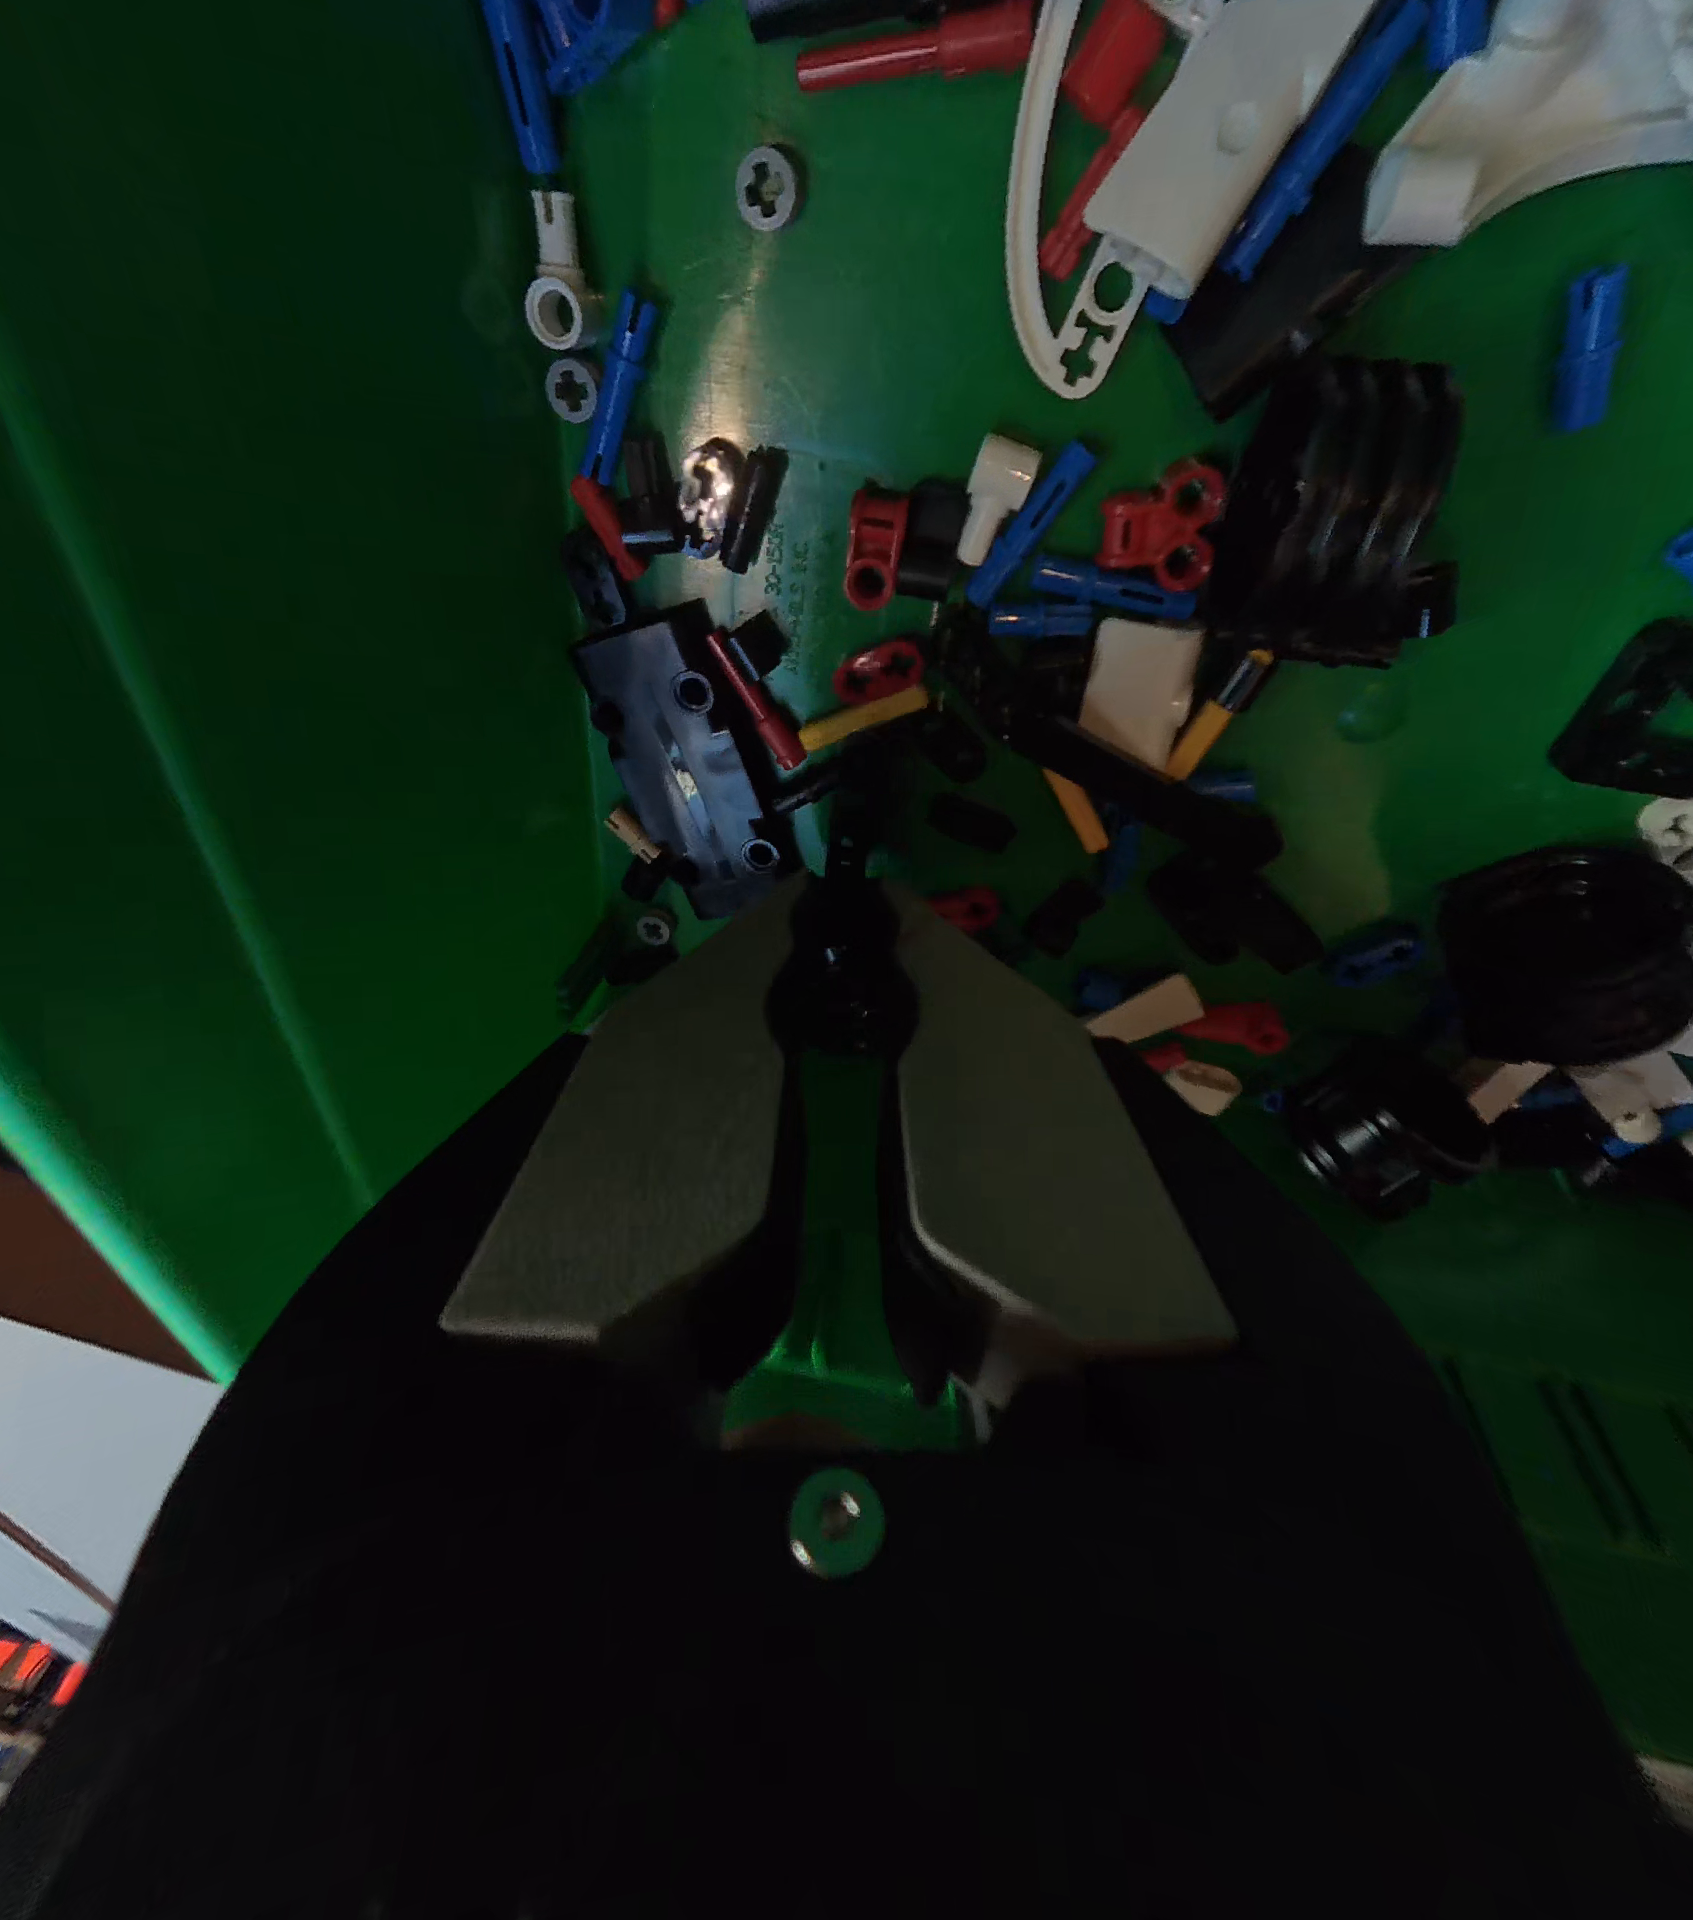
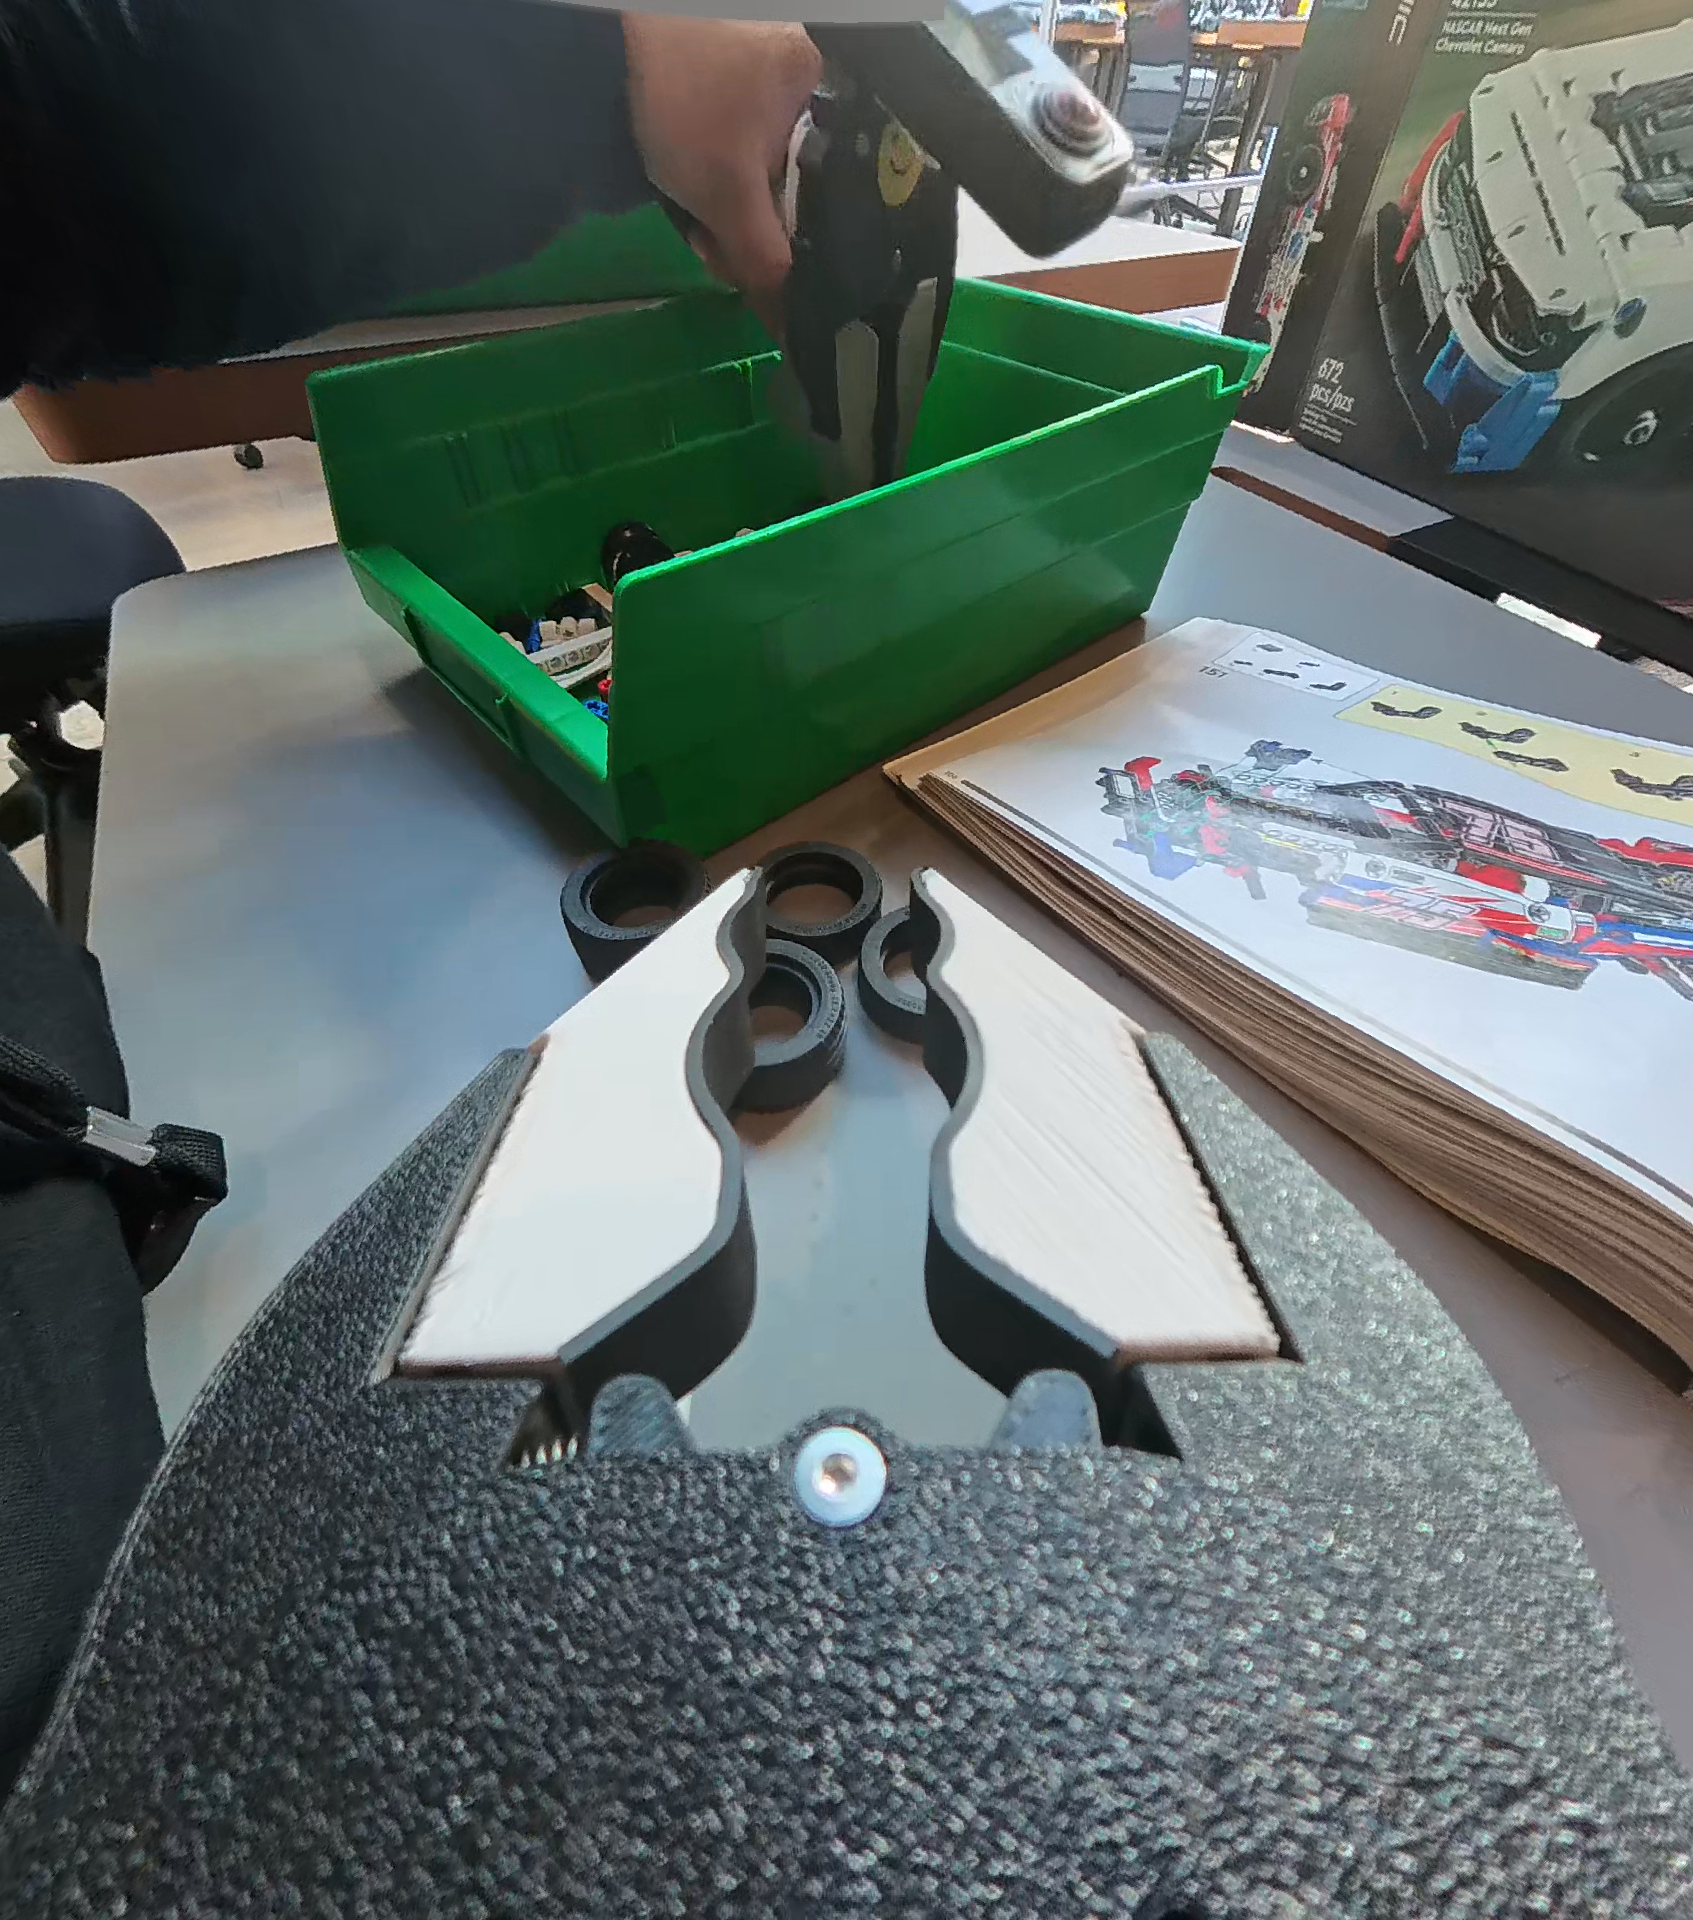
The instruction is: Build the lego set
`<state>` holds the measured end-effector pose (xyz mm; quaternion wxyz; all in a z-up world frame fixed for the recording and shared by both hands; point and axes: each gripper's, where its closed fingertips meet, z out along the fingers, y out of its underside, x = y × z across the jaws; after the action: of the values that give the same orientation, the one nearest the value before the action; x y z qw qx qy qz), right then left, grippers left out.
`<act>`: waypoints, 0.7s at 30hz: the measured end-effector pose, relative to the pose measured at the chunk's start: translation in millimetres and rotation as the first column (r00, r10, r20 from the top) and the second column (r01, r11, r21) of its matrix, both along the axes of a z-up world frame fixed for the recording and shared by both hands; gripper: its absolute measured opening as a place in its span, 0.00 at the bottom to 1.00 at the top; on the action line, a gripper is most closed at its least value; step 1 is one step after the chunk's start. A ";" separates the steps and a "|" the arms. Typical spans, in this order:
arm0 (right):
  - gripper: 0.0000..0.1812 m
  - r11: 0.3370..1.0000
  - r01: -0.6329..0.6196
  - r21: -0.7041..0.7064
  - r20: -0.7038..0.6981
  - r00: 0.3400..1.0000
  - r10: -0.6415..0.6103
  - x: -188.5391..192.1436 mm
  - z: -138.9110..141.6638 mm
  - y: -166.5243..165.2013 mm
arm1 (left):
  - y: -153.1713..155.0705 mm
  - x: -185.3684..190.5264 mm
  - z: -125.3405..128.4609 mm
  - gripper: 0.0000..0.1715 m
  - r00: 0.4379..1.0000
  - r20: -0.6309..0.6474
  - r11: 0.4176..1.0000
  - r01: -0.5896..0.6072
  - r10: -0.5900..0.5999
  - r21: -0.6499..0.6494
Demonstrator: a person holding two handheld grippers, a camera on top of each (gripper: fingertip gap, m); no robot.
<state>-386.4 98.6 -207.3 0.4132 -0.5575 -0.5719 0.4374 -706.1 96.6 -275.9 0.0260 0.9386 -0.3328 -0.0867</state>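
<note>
My left gripper (image 1: 844, 914) is down inside the green bin (image 1: 302, 623), shut on a slim black lego piece (image 1: 842, 977) that sticks out past the fingertips. Loose red, blue, white, black and yellow pieces cover the bin floor, with black wheels (image 1: 1341, 520) to the right. In the right wrist view the left gripper (image 2: 857, 416) reaches into the bin (image 2: 873, 644), held by a hand (image 2: 717, 156). My right gripper (image 2: 834, 881) is open and empty, just above the grey table (image 2: 302, 831), over several black tyres (image 2: 790, 1023).
An open instruction booklet (image 2: 1393, 935) lies on the table to the right of the tyres. The set's box (image 2: 1548, 260) stands behind it at the back right. A dark chair (image 2: 11, 582) is at the left edge. The bin's left wall is close to my left gripper. One gripper's finger ends stand about 35 cm off the other's.
</note>
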 end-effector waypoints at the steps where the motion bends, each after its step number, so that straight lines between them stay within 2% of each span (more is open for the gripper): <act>1: 0.15 1.000 0.001 0.000 0.000 1.000 -0.001 0.0 -0.3 0.3 | 1.0 0.3 3.4 0.05 1.000 0.002 1.000 -0.006 0.006 0.025; 6: 0.15 1.000 0.000 -0.010 0.002 1.000 0.000 -1.2 -1.0 2.4 | -0.6 1.2 24.5 0.03 0.999 -0.008 0.987 -0.036 0.038 0.156; 10: 0.15 1.000 -0.006 -0.030 -0.009 1.000 0.005 -4.8 1.3 4.4 | -2.4 13.1 47.6 0.04 0.998 0.005 0.952 -0.056 0.057 0.301; 17: 0.14 0.999 -0.030 -0.037 -0.031 0.999 0.029 -15.4 7.5 1.2 | -2.4 73.3 87.1 0.03 0.982 0.170 0.802 -0.169 0.085 0.574; 21: 0.14 0.997 -0.066 -0.046 -0.059 0.996 0.063 -27.4 17.2 -3.5 | -7.6 108.9 97.3 0.03 0.965 0.255 0.723 -0.222 0.066 0.654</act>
<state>-413.8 95.0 -190.1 0.4018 -0.5357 -0.5666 0.4801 -597.2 89.0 -178.6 -0.3463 0.9102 -0.2046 -0.0984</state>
